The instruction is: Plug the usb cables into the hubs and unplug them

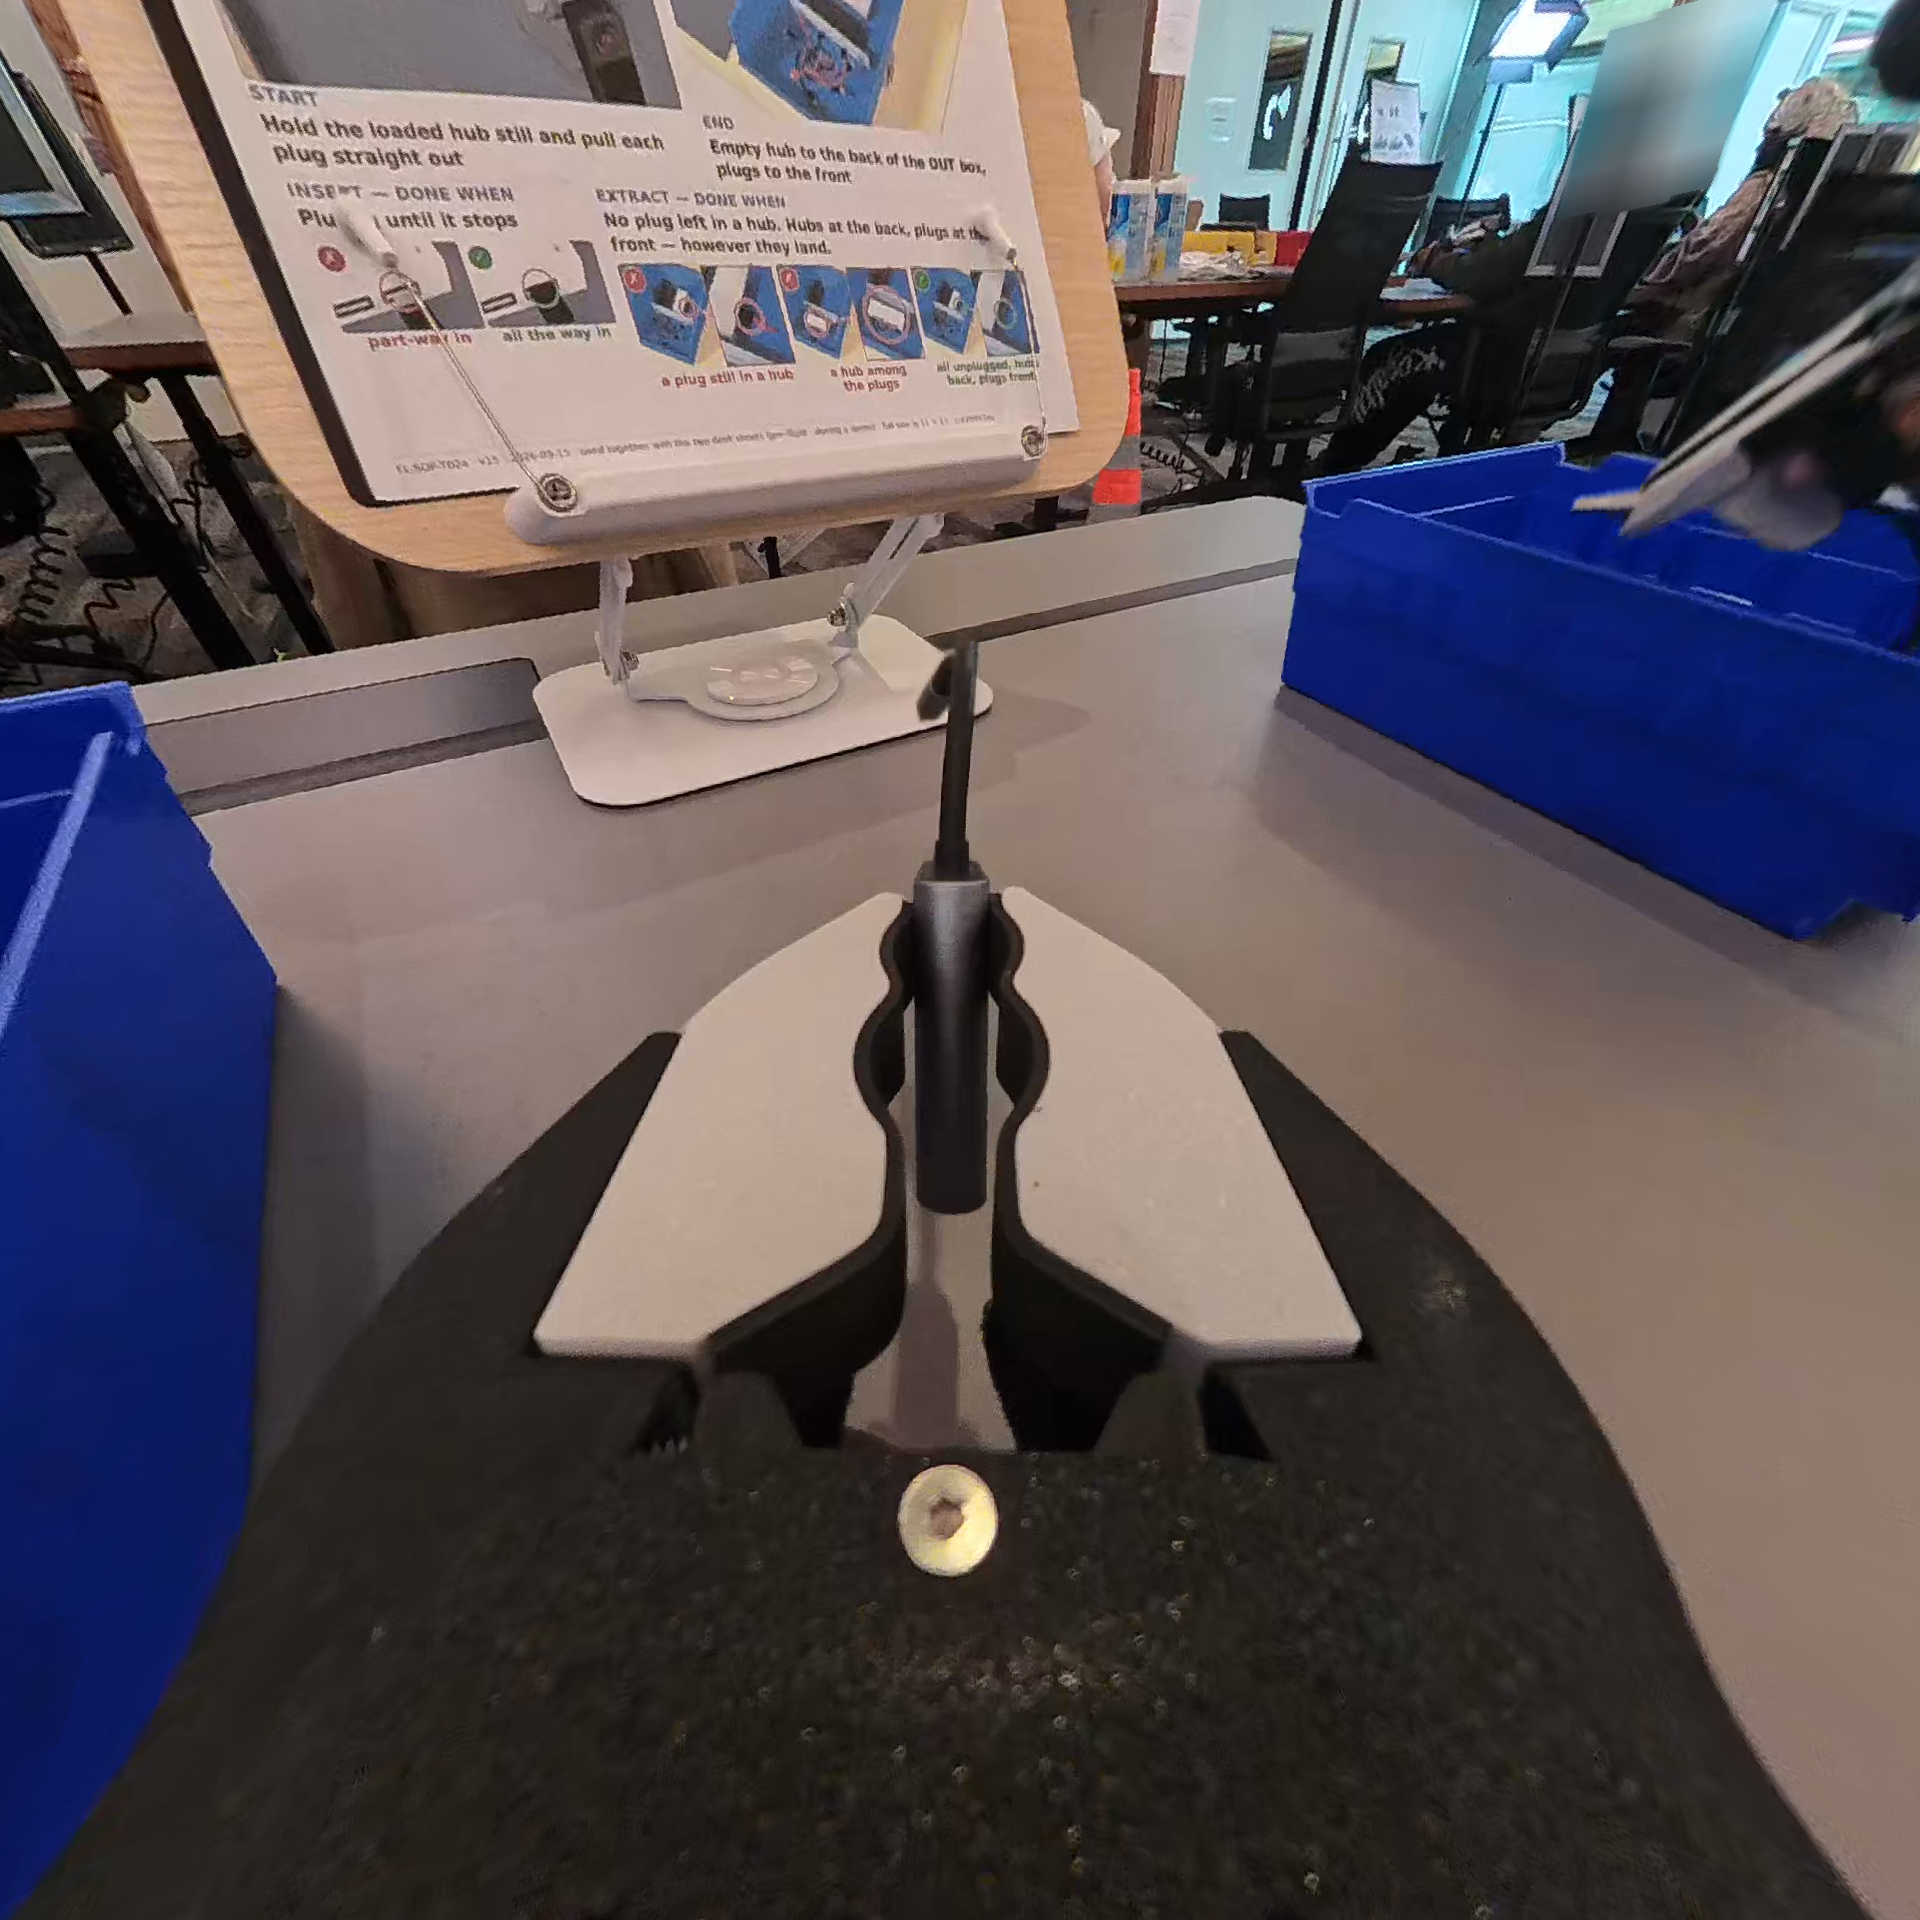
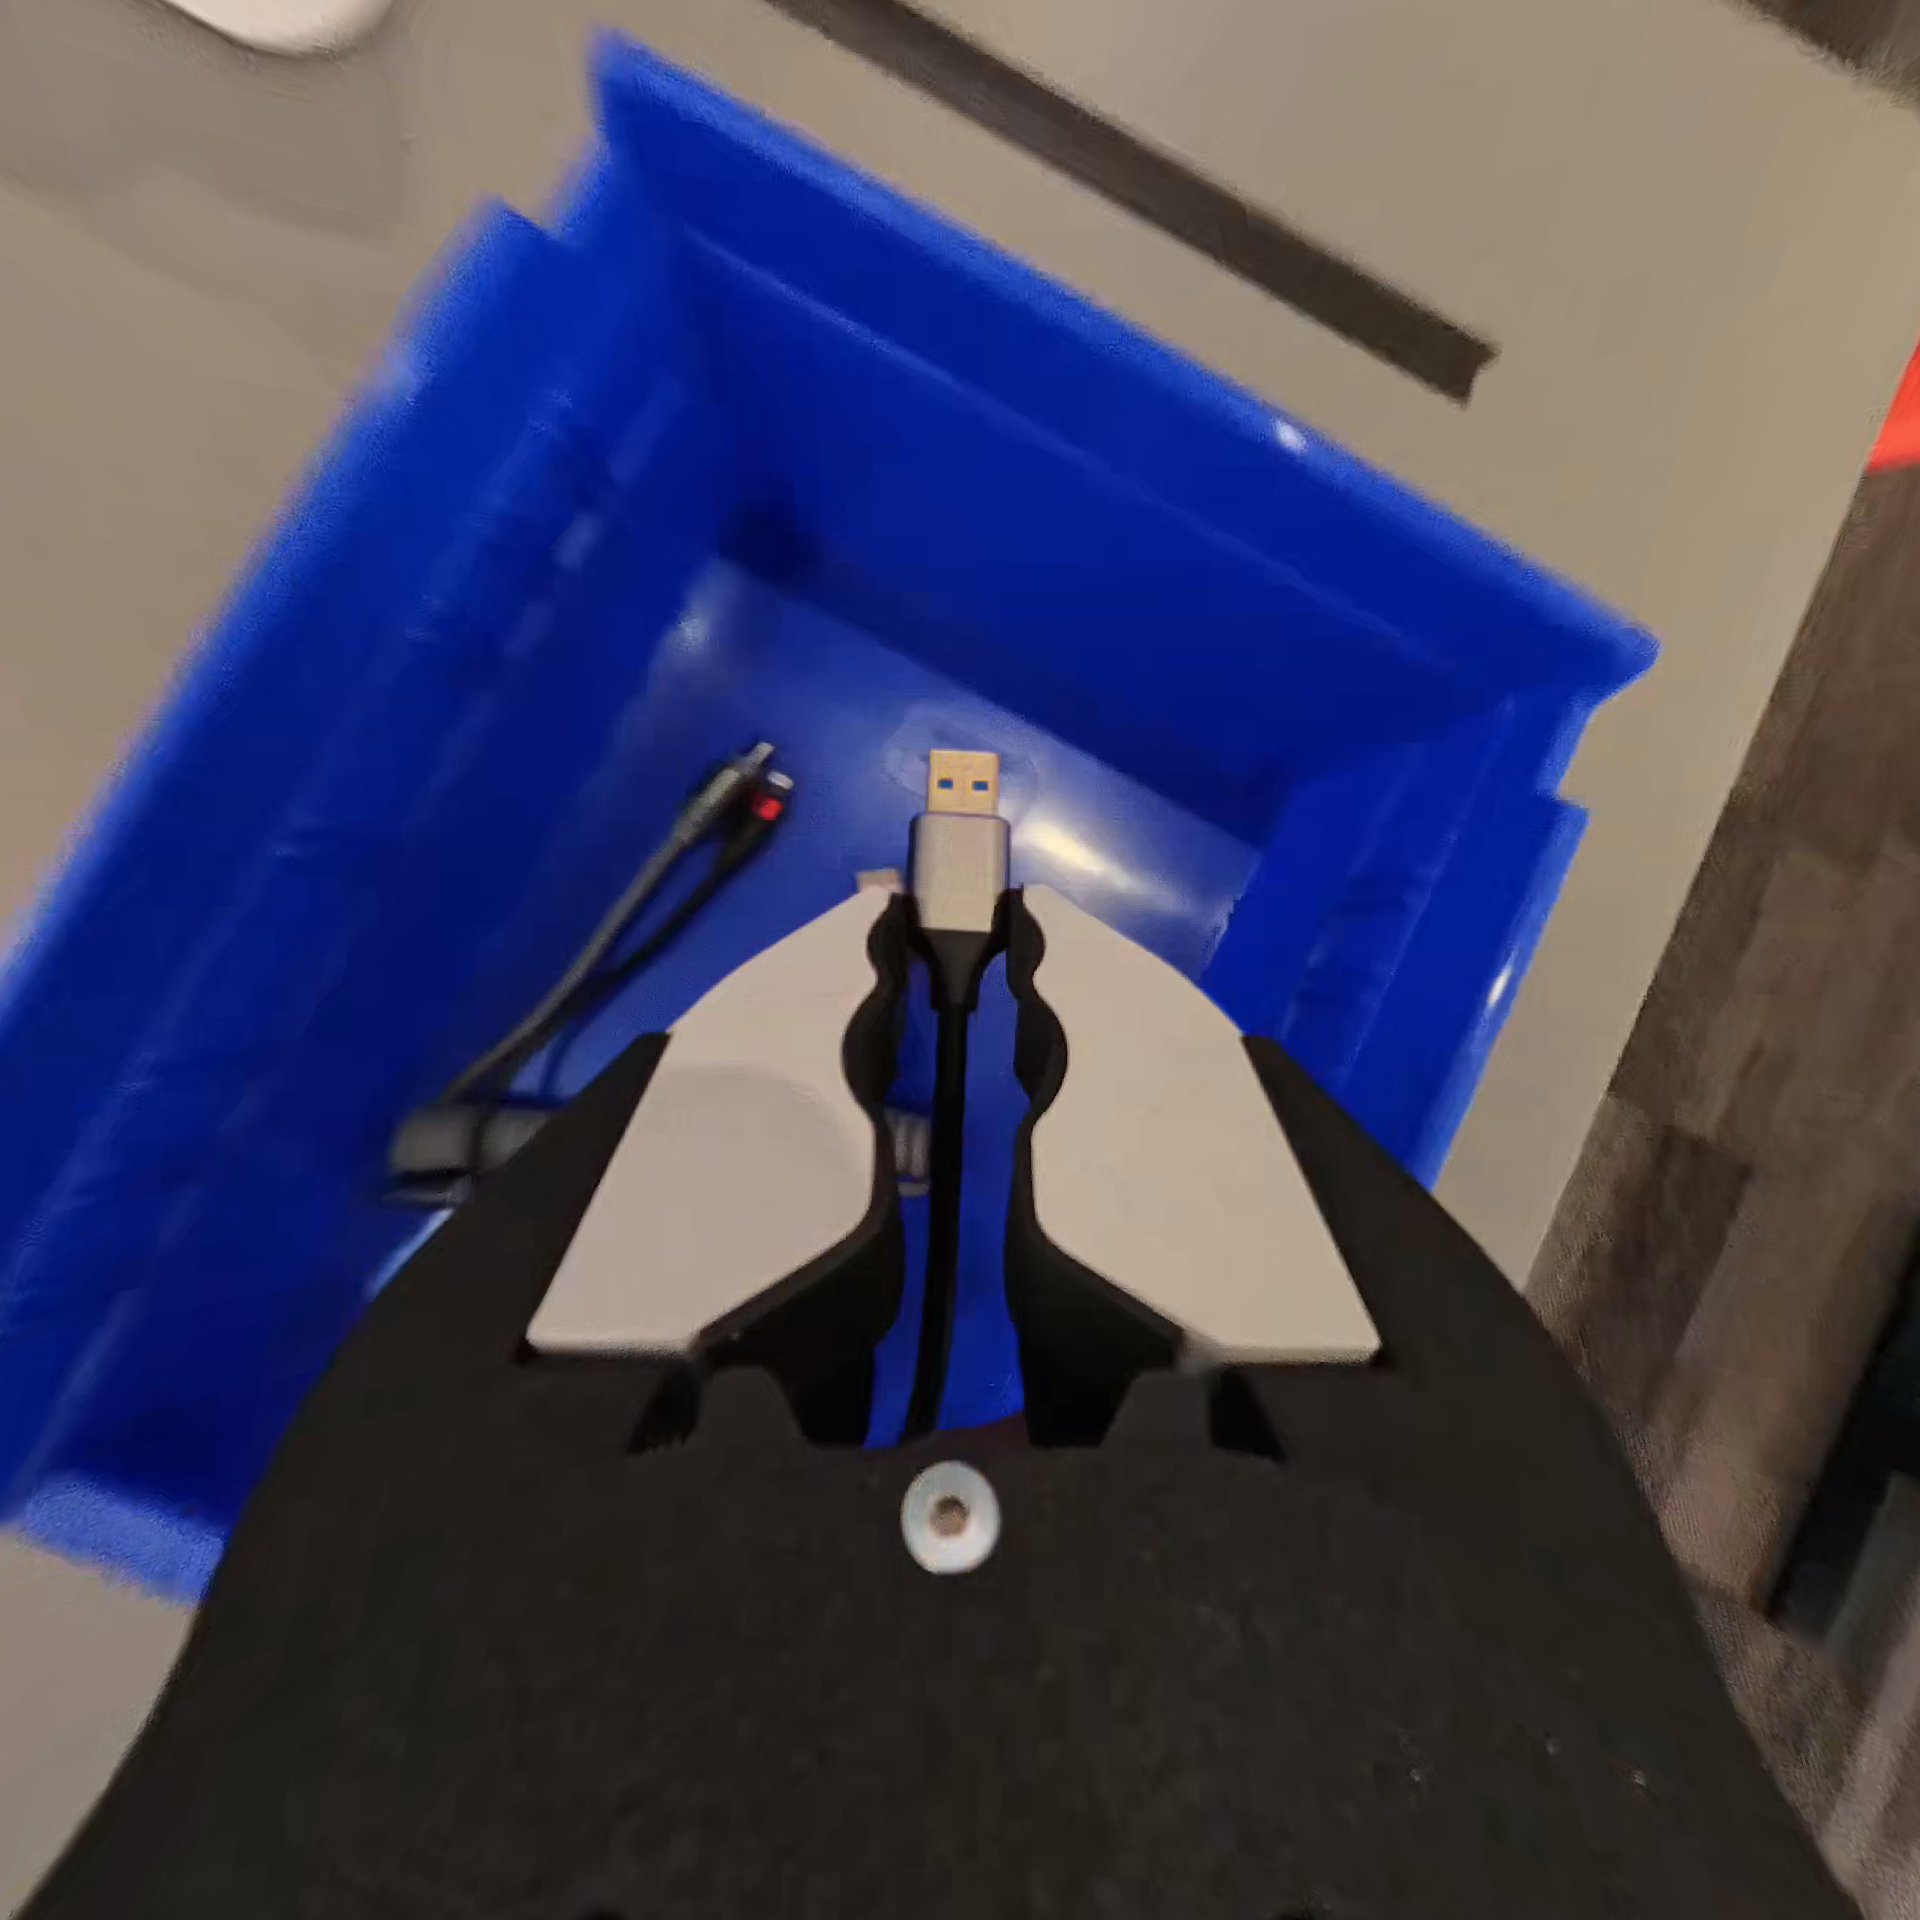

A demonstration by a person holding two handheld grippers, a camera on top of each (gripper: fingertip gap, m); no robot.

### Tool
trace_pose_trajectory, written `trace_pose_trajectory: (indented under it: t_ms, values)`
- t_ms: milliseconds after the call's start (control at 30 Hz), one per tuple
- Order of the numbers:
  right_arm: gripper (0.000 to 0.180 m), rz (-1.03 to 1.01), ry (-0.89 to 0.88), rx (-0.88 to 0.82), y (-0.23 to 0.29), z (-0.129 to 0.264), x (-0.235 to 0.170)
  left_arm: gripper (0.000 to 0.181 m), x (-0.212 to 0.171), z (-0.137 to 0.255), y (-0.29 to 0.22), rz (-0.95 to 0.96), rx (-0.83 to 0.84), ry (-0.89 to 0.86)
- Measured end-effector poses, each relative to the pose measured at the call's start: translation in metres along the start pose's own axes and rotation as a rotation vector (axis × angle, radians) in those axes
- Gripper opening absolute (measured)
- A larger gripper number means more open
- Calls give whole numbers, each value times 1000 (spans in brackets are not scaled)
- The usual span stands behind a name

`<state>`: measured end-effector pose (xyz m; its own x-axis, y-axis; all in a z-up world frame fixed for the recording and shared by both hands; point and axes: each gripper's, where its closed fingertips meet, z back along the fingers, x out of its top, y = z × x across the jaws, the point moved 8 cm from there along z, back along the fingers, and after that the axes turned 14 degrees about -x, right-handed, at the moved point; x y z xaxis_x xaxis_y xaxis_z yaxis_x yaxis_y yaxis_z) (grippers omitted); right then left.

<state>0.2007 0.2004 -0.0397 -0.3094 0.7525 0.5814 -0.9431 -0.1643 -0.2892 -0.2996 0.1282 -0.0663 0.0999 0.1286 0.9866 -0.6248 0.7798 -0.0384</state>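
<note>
- The left gripper (image 1: 951, 987) is gripping a slim dark hub (image 1: 948, 1049), jaws closed on its sides; the hub's long axis is running straight ahead along the fingers, with its black lead (image 1: 954, 758) sticking out forward over the worktop (image 1: 1351, 1143).
- The right gripper (image 2: 958, 925) is pinching a usb plug (image 2: 961, 831) by its grey shell, jaws narrow on it; the metal tip is pointing forward and down into the blue bin (image 2: 1039, 499), with the cable trailing back between the fingers.
- Other cables (image 2: 665, 914) are lying on the bin floor, left of the plug.
- The hub is sitting well apart, to the left of the bin; no port is showing.
- As I judge it, the plug is needing to swing leftward and line up with the hub; the open worktop between the bins is giving room, with the bin walls and the sign stand (image 1: 748, 707) as the edges to avoid.
</note>
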Motion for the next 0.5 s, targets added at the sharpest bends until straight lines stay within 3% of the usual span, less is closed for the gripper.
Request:
trace_pose_trajectory:
  t_ms: [267, 333, 433, 500]
  values:
    - [19, 125, 338, -202, 14, -61, -32, 11, -1, -2, 0, 2, -29, 16]
    - [19, 157, 312, -258, 14, -66, -31, 11, -2, -3, -3, -27, -23, 33]
    - [52, 190, 231, -337, 12, -62, -25, 11, -3, -3, -6, -51, -26, 41]
    - [57, 201, 125, -418, 10, -41, -13, 11, -4, -2, -7, -55, -31, 40]
